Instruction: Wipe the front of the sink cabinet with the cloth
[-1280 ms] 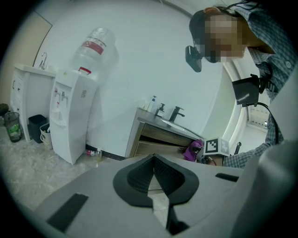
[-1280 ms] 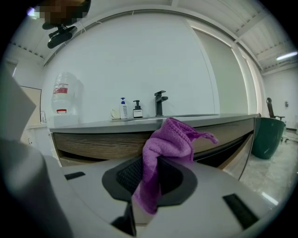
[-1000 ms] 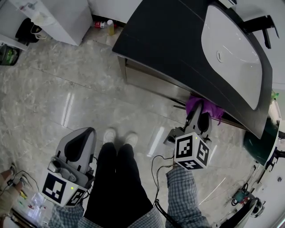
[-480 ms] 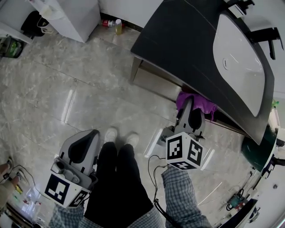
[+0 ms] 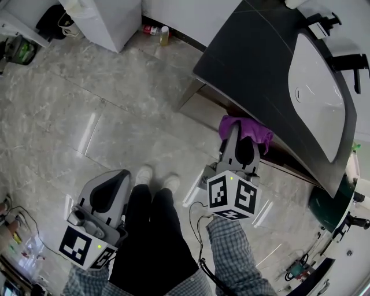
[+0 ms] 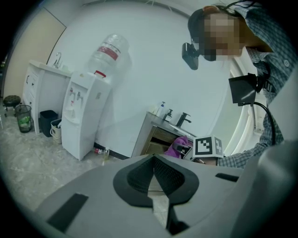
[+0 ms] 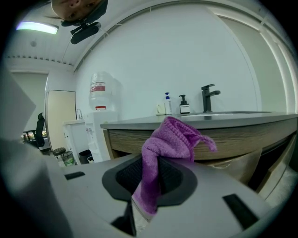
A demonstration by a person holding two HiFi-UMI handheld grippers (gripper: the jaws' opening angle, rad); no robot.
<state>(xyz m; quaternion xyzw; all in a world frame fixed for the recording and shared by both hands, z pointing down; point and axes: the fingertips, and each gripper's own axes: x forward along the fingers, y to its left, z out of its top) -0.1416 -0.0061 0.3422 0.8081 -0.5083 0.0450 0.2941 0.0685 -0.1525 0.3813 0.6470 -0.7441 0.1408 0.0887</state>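
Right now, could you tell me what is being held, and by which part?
The right gripper pinches the purple cloth by a bunched fold; the left gripper holds nothing.

Bare floor (image 5: 104,115) between sink cabinet (image 5: 248,69) and water dispenser (image 5: 110,17).

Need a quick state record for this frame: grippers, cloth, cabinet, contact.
left gripper: jaws together, empty, held low beside the person's legs
right gripper: shut on the cloth, pointed at the sink cabinet
cloth: purple, bunched, sticking out past the jaw tips
sink cabinet: wood front under a dark countertop
contact: cloth close to the cabinet front; touch cannot be told
also in view: faucet, water dispenser
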